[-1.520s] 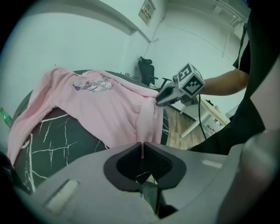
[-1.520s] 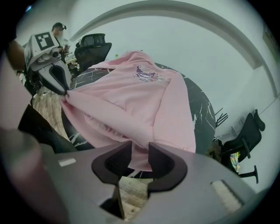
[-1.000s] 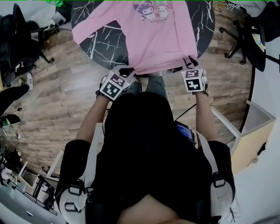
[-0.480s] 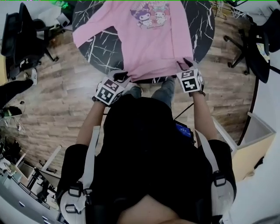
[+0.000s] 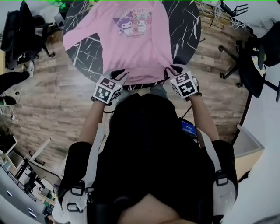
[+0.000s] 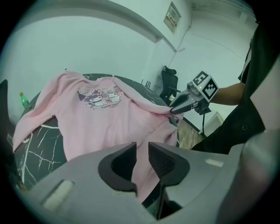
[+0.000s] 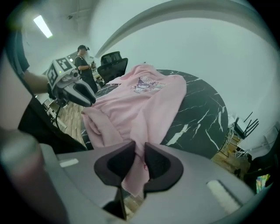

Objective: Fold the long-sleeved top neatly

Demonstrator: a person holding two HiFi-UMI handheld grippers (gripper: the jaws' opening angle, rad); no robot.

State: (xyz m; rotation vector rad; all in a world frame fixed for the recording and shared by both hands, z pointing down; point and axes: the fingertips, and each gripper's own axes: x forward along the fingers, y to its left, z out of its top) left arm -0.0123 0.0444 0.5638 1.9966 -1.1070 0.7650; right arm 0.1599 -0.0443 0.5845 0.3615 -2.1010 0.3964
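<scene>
A pink long-sleeved top (image 5: 135,48) with a cartoon print lies spread on the round black marble table (image 5: 188,26), its hem at the near edge. My left gripper (image 5: 117,74) is at the hem's left part. Its jaws have just widened a little, and they pinch hem fabric (image 6: 142,157). My right gripper (image 5: 173,70) is at the hem's right corner. Its jaws have just been closing, and they clamp pink fabric that hangs below them (image 7: 140,159). Each gripper view shows the other gripper across the raised hem: the right gripper (image 6: 173,109) and the left gripper (image 7: 89,101).
Office chairs stand at the left (image 5: 22,35) and right (image 5: 253,57) on the wood floor. A green bottle (image 6: 22,99) is beyond the table's far side. Cables (image 5: 210,8) lie at the far right. A person (image 7: 83,61) stands in the background.
Both hands have shifted at the top's near hem, the left one farther. The view has swung, so the table and top now sit more to the left.
</scene>
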